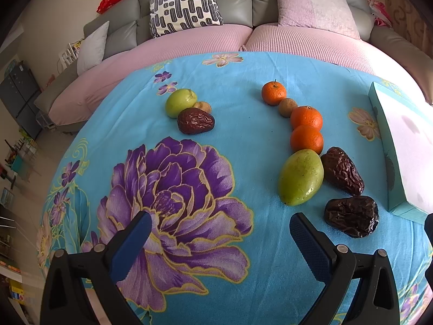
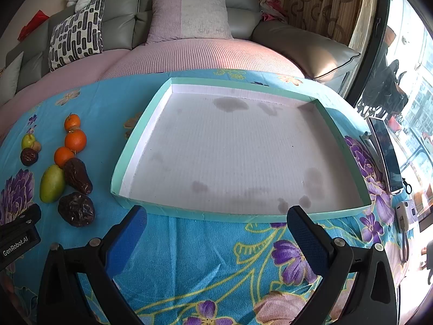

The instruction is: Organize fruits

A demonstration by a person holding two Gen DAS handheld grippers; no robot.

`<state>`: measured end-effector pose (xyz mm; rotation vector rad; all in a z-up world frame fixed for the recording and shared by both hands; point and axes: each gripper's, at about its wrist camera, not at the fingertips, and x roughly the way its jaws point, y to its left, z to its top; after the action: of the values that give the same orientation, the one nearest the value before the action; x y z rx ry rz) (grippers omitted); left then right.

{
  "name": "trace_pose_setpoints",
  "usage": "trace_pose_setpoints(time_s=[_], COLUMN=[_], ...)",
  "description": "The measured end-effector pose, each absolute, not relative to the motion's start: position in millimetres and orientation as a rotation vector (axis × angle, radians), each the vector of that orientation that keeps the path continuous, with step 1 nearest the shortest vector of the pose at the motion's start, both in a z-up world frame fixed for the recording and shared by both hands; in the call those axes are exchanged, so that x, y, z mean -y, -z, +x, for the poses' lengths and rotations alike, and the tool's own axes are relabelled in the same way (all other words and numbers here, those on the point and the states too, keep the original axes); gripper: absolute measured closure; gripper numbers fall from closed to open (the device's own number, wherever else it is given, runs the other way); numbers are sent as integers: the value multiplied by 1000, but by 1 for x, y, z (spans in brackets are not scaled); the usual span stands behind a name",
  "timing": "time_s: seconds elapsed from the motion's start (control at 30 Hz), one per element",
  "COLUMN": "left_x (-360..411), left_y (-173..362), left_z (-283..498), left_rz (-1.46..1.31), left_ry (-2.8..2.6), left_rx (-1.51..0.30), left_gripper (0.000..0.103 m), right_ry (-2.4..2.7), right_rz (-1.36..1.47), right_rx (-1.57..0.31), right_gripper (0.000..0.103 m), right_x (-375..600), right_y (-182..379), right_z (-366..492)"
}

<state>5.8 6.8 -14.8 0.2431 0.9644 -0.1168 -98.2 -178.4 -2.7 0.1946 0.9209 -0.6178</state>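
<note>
Nearest the cameras: left claw (image 1: 220, 237), blue pads spread wide, nothing between them, hovering over the purple flower print of the turquoise blanket (image 1: 243, 270) that covers the counter; right claw (image 2: 216, 234) likewise released and empty, just short of the near rim of the tray (image 2: 216, 218). The tray is a shallow teal-walled box w/ a white, stained floor; no fruit lies in it. It sits to the right of the fruit, apart from it. Fruit lies on the blanket in two groups. Near group, right of the left claw, front to back: a wrinkled dark date (image 1: 351, 216); a second date (image 1: 342, 172) beside a green mango (image 1: 300, 177), the two touching or almost so; then a curved row of orange (image 1: 307, 139), orange (image 1: 307, 117), a small brown fruit (image 1: 288, 107) and a stemmed orange (image 1: 274, 93), each touching the next. Far group, well apart to the left: a dark date (image 1: 196, 121) in front, a green apple-like fruit (image 1: 180, 103) behind it, a small brown fruit (image 1: 203, 106) tucked between them at the right. Beyond the counter: a sofa w/ pink seat cover (image 1: 203, 38), a black-and-white patterned cushion (image 1: 186, 5), a pink cushion (image 1: 314, 6). A phone (image 2: 385, 154) lies at the counter's right edge.
</note>
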Motion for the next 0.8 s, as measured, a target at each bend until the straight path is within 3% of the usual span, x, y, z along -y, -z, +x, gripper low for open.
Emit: trace_pose_setpoints(time_s=[0.8], left_x=[-9], left_y=[17], left_z=[7], left_rz=[245], left_ry=[112], left_rx=[-970], left_gripper=[0], right_ry=[616], right_rz=[198], right_rx=[-924], right_gripper=[0], right_x=[178], right_y=[5], right_z=[-100])
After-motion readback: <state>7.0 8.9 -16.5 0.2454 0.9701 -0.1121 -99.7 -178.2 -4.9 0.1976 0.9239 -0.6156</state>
